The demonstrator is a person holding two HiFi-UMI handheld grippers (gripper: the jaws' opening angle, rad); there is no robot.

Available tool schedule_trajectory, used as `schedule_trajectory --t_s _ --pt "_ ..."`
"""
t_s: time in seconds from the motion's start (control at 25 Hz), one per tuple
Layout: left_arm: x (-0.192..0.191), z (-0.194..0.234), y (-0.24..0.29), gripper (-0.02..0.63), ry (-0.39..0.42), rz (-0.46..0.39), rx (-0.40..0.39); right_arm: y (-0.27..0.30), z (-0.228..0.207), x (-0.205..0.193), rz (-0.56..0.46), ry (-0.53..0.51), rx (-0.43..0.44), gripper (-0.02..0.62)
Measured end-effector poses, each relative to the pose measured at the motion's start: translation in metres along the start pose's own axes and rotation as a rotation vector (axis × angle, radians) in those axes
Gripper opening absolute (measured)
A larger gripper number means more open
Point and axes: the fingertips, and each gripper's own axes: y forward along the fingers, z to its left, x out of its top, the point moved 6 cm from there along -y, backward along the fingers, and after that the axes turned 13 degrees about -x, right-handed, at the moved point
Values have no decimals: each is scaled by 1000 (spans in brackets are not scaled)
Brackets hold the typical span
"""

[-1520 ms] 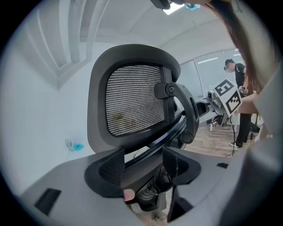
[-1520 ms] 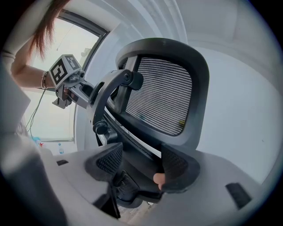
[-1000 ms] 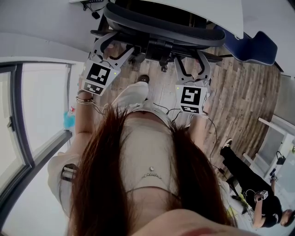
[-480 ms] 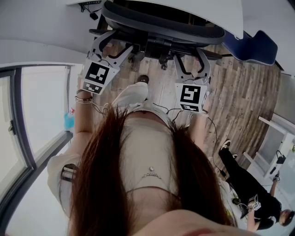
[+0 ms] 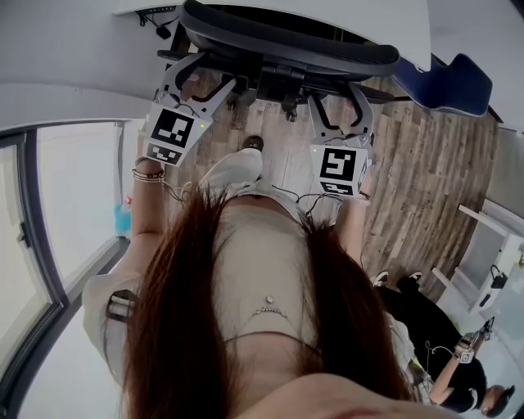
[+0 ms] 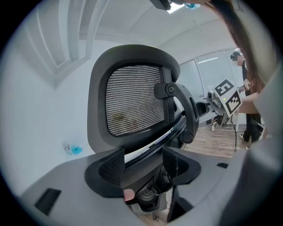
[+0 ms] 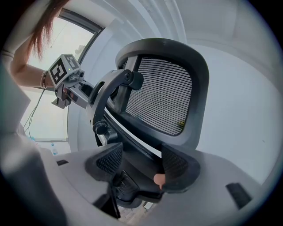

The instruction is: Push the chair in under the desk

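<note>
The black mesh office chair [image 5: 286, 41] stands at the top of the head view, its back toward me and its seat under the white desk [image 5: 409, 24]. My left gripper [image 5: 201, 75] is open, its jaws straddling the left side of the back frame. My right gripper [image 5: 337, 98] is open too and straddles the right side. In the left gripper view the mesh headrest [image 6: 132, 106] rises above the left gripper [image 6: 143, 163], with the frame's lower edge running between the pads. The right gripper view shows the headrest [image 7: 163, 95] over the right gripper [image 7: 141, 161] in the same way.
A blue seat [image 5: 450, 82] sits at the upper right on the wooden floor [image 5: 426, 180]. A glass wall [image 5: 49, 229] runs along the left, with a blue bottle [image 5: 123, 214] by it. A person in black [image 5: 442, 352] crouches at the lower right. My white shoe [image 5: 233, 168] is behind the chair.
Both grippers and the chair back have edged slightly farther toward the desk. The person at the lower right has shifted position.
</note>
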Motion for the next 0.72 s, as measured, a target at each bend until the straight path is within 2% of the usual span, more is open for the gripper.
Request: schedule_trajectory --t_s 0.16,0.36,0.52,0.72 --pt "1 7 5 264 1 -3 -2 6 -3 -1 18 1 -10 279" --pt "1 13 9 264 4 -4 -3 14 -2 2 -7 5 -5 279" --pt "3 18 11 264 8 -7 -5 17 -5 0 23 4 -22 279" --pt "5 25 16 264 12 -7 -7 26 -6 4 -8 8 -16 279"
